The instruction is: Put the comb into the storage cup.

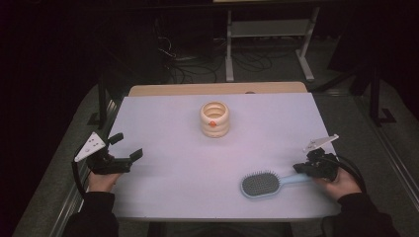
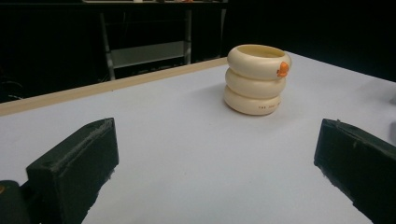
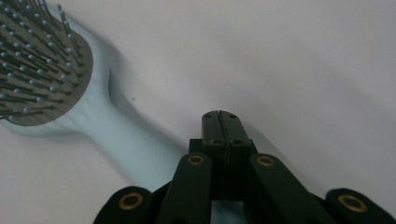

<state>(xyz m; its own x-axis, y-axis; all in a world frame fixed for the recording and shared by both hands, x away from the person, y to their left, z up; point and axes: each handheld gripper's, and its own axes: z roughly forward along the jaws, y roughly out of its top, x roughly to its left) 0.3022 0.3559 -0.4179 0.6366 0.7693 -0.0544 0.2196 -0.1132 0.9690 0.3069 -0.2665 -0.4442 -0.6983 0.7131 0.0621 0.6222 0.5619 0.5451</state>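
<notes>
A light-blue hairbrush (image 1: 259, 184) lies bristles up near the front right of the white table top (image 1: 178, 163), its handle pointing right. My right gripper (image 1: 298, 168) hovers over the handle's end. In the right gripper view its jaws (image 3: 219, 115) are pressed together with nothing between them, and the brush's handle (image 3: 126, 140) runs beneath and to the left of them. A cream holder of three stacked rings (image 1: 215, 119) with an orange spot stands upright at mid-table. My left gripper (image 1: 127, 146) is open at the left edge, facing the ringed holder (image 2: 257, 79) from well short of it.
A strip of the wooden table (image 1: 217, 89) shows beyond the white sheet. Behind it are a metal shelf frame (image 1: 269, 29) and cables on a dark floor. Bare white surface lies between the left gripper (image 2: 217, 133) and the holder.
</notes>
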